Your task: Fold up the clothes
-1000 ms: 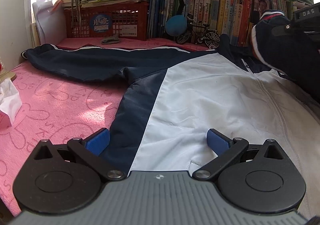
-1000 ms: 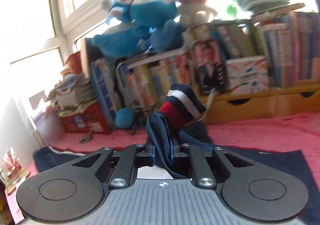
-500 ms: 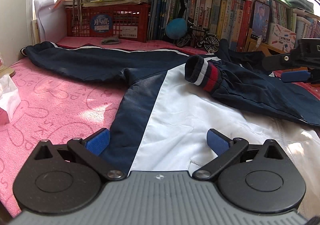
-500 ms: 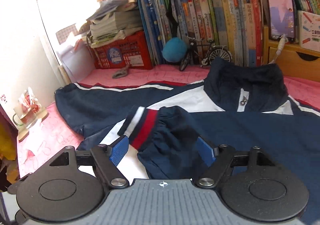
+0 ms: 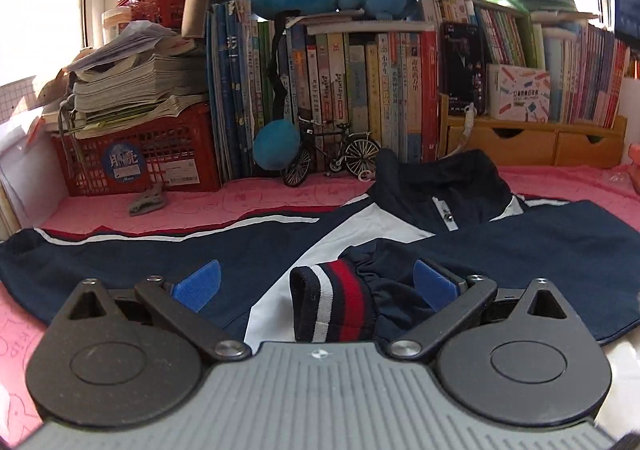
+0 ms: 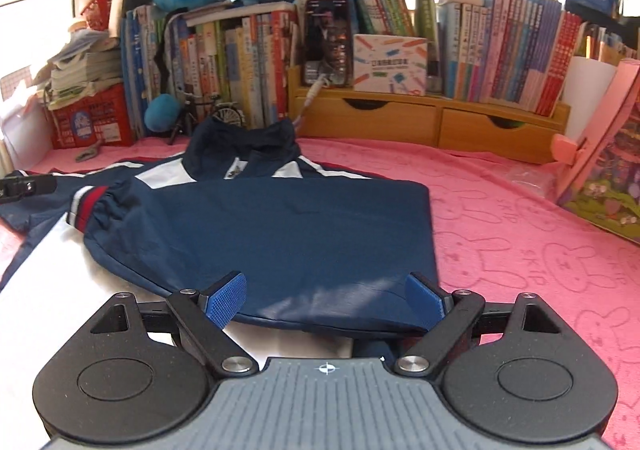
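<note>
Jacket [image 6: 256,226], navy and white, lies spread flat on the pink rabbit-print cloth [image 6: 520,218] covering the bench, its collar toward the far edge by the row of books [image 6: 500,50]; one sleeve is folded across the chest, its striped cuff [image 5: 332,302] lying between the spread jaws of the left claw [image 5: 316,286], untouched by the blue pads; the right claw [image 6: 326,298] has just been opening and stands wide over the folded sleeve's near edge, gripping nothing.
</note>
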A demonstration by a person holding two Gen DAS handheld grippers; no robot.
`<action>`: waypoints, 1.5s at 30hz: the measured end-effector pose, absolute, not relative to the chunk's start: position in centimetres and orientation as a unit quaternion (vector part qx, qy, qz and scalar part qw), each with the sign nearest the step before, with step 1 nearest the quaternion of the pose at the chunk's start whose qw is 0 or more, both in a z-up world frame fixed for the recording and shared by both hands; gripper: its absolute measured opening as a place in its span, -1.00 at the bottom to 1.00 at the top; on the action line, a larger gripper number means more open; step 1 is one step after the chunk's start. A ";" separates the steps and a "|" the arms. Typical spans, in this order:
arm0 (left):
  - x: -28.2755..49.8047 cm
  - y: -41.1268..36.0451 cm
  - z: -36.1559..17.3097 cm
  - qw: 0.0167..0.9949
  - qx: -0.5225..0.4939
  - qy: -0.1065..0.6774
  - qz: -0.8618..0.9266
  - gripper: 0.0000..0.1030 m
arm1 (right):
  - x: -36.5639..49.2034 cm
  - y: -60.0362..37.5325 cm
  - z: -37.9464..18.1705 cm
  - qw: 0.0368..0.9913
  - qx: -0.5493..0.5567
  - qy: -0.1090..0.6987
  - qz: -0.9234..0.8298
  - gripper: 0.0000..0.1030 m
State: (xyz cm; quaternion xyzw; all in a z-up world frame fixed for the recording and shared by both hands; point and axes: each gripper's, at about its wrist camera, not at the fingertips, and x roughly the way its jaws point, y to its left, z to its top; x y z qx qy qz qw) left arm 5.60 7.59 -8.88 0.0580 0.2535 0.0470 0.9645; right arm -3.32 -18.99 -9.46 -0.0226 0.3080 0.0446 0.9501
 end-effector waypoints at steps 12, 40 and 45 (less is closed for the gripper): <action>7.8 8.9 -12.5 0.943 0.138 0.287 0.094 1.00 | -3.6 -17.7 -13.1 0.937 -0.181 0.299 -0.009 0.75; 8.8 10.6 -13.1 0.946 0.108 0.298 0.065 1.00 | -0.5 -19.4 -15.6 0.906 -0.296 0.260 -0.153 0.95; 9.5 10.2 -13.1 0.945 0.121 0.297 0.067 1.00 | -1.0 -19.1 -16.0 0.907 -0.291 0.253 -0.167 0.93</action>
